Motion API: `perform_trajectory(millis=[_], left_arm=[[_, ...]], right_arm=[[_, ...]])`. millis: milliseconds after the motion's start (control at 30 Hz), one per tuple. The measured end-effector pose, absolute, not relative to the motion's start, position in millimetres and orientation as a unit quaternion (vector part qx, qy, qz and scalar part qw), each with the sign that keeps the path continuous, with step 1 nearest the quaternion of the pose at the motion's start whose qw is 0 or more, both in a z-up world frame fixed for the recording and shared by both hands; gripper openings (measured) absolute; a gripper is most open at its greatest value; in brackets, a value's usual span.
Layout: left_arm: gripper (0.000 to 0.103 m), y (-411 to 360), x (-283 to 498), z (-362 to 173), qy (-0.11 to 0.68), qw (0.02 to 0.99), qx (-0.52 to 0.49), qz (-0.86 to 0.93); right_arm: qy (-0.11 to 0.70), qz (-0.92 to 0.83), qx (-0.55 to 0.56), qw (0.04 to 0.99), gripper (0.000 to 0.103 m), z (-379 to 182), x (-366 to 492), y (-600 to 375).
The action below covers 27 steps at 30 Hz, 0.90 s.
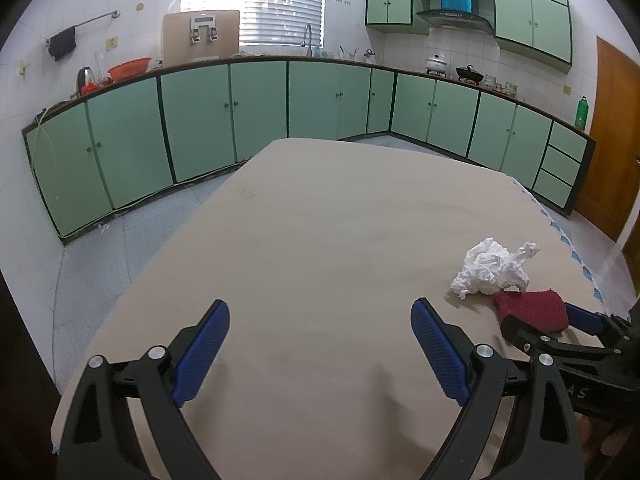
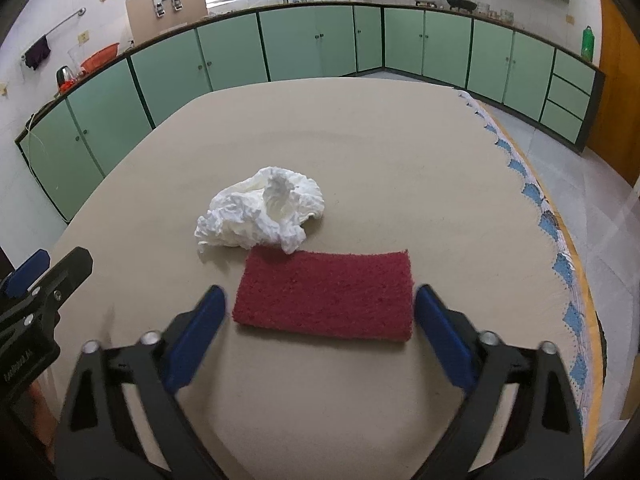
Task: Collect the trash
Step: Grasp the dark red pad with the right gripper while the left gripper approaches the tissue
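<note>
Two pieces of trash on the beige cloth-covered table: a crumpled white paper tissue and, touching its near edge, a flat dark-red rectangular scouring pad. Right gripper spread wide, grasping nothing, blue pads flanking the red pad's two short ends. Long axis of the pad running straight across the gap, finger to finger, so the widest span to close on. Tissue just beyond, dead ahead. Left gripper also released and empty, over bare cloth, both items well off to its right: tissue and pad there. Right hand clearly the nearer. Likely call: close in on the pad, or reach over it for the tissue.
</note>
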<state>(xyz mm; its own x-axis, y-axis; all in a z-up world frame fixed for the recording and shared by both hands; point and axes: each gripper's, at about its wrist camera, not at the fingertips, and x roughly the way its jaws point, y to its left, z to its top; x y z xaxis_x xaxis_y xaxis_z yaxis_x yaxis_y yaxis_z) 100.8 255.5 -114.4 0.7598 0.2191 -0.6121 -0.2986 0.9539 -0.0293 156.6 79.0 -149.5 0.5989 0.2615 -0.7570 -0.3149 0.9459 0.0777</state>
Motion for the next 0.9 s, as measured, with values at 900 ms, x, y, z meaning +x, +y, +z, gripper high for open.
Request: perform_trajectory(millis=[900], left_arm=[[0.090,196,139,-105,0.319,0.944,-0.059,0.065]], right_arm=[[0.409,0.143,-0.044,0.900,0.082,-136,155,19]])
